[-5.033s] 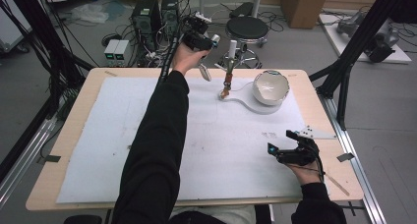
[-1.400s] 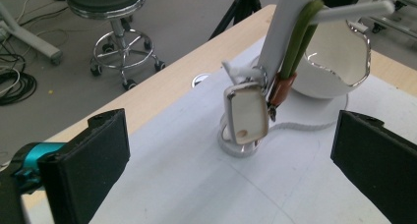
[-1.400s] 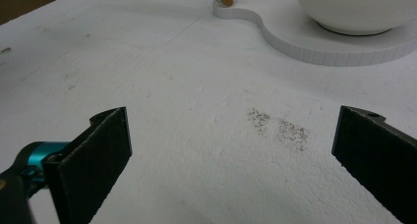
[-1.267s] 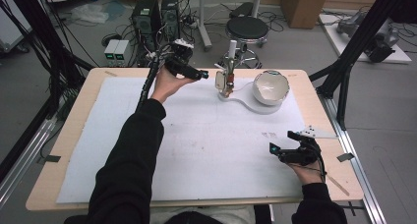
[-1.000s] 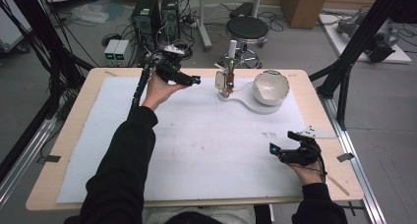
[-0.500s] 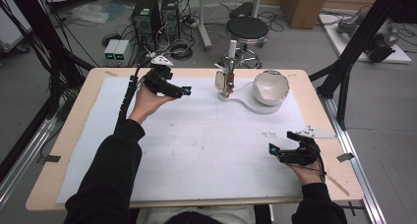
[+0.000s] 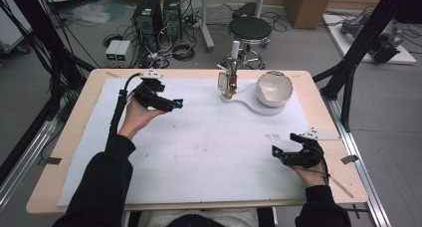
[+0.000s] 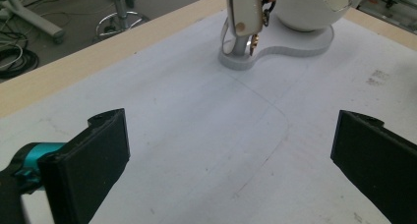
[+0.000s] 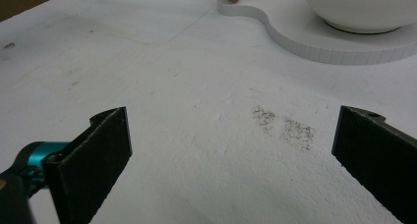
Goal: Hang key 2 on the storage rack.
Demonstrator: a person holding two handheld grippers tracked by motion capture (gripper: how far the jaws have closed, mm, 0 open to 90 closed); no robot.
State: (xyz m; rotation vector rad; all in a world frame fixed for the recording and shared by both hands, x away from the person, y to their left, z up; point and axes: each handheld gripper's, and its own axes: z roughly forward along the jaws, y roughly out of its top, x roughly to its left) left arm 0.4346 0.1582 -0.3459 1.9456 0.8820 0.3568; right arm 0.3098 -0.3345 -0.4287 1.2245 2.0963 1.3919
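The left hand-held gripper [image 7: 171, 103] hangs with jaws wide apart and empty, left of the white egg-shaped bowl [image 7: 273, 88]. The right hand-held gripper [image 7: 281, 155], equally spread, holds nothing at the wooden counter's [image 7: 89, 100] near right.

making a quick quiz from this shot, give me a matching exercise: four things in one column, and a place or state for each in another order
Things
1. left tool
2. right tool
3. white bowl
4. stool

Places or states
A. on the floor beyond the table's far edge
B. open, low at the near right part of the white mat
C. sits on the white base at the far side of the table
D. open, held above the far left part of the mat, pointing toward the base

Pairs: 1-D, 2-B, 3-C, 4-A
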